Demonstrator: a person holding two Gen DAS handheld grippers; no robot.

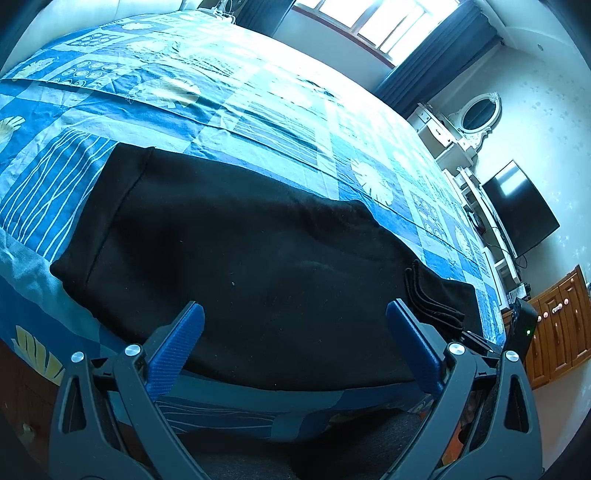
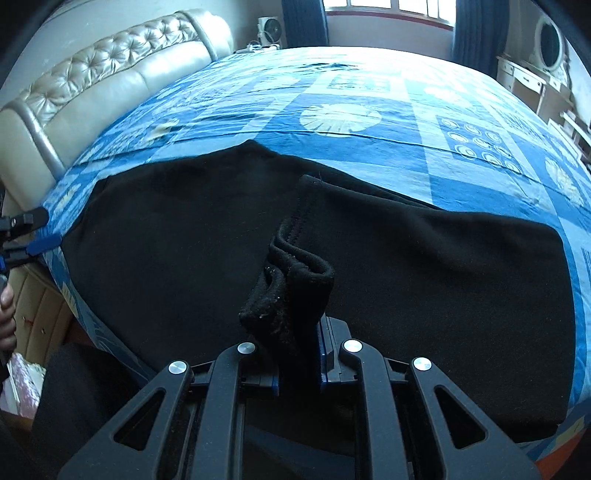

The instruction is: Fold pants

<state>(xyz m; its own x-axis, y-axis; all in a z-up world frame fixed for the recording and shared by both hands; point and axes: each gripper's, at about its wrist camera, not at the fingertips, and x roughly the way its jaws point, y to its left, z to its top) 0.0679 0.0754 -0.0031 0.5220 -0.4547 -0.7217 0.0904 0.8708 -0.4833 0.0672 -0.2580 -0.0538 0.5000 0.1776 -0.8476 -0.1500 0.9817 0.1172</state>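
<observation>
Black pants (image 1: 240, 258) lie flat along the near edge of the bed; they also show in the right wrist view (image 2: 424, 280). My left gripper (image 1: 293, 314) is open, its blue pads spread above the near edge of the pants, holding nothing. My right gripper (image 2: 299, 350) is shut on the ribbed cuffs (image 2: 291, 291) of the pant legs, which bunch up between its fingers above the cloth. The cuffs show at the right of the left wrist view (image 1: 432, 299). The left gripper shows at the left edge of the right wrist view (image 2: 37, 236).
The bed has a blue patterned sheet (image 1: 221, 103) and a padded beige headboard (image 2: 103, 81). A white dresser with an oval mirror (image 1: 480, 110), a dark TV (image 1: 521, 210) and a wooden cabinet (image 1: 557, 332) stand beyond the bed. A window (image 1: 376, 22) with dark curtains is at the back.
</observation>
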